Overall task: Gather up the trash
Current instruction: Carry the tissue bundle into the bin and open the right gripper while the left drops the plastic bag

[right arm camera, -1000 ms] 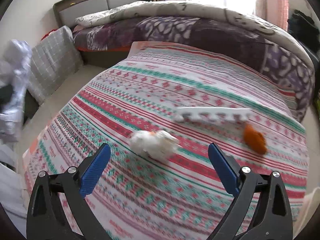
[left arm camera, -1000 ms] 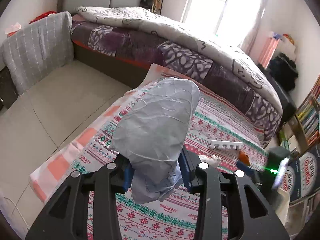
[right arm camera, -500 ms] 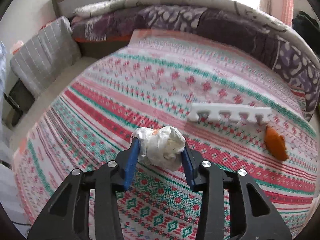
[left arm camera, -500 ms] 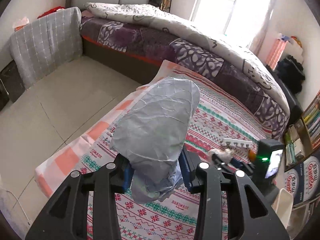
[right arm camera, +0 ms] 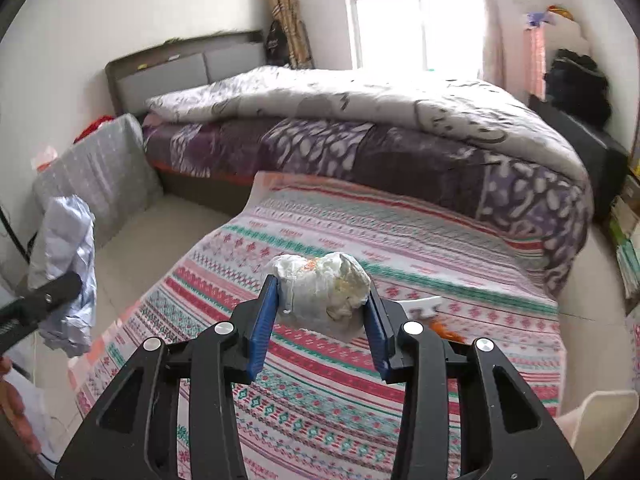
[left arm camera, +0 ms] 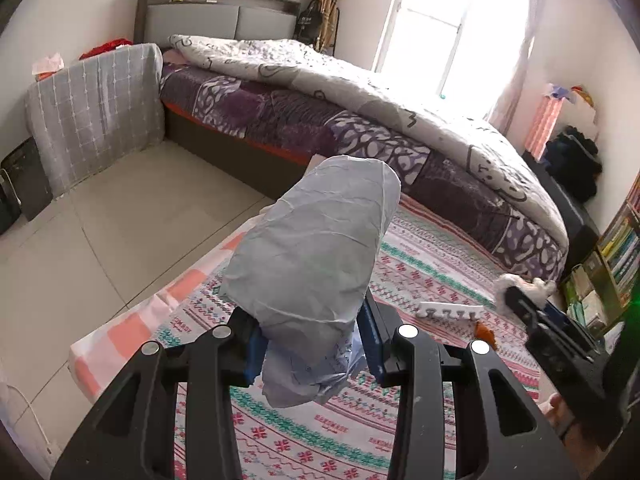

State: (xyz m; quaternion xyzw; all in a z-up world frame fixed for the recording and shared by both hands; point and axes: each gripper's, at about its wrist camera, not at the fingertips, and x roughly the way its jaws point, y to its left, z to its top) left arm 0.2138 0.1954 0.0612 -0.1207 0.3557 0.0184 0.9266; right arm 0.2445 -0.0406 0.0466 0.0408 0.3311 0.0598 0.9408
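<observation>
Crumpled white wad (right arm camera: 322, 286) between right tool (right arm camera: 320, 316) pads, above patterned blanket (right arm camera: 420, 240).

Bed (left arm camera: 320, 128) with pale duvet (left arm camera: 400, 88), grey headboard (left arm camera: 216, 20). Patterned striped cloth (right arm camera: 400, 240) in foreground. Bright window (left arm camera: 452, 36). Tiled floor (left arm camera: 120, 216). Bookshelf (left arm camera: 616, 252) at right.

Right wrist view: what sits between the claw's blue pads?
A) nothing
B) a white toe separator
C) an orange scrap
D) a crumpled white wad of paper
D: the crumpled white wad is pinched between the blue pads of the right claw and held above the patterned cloth, while the toe separator and orange scrap lie on the cloth behind it.
</observation>
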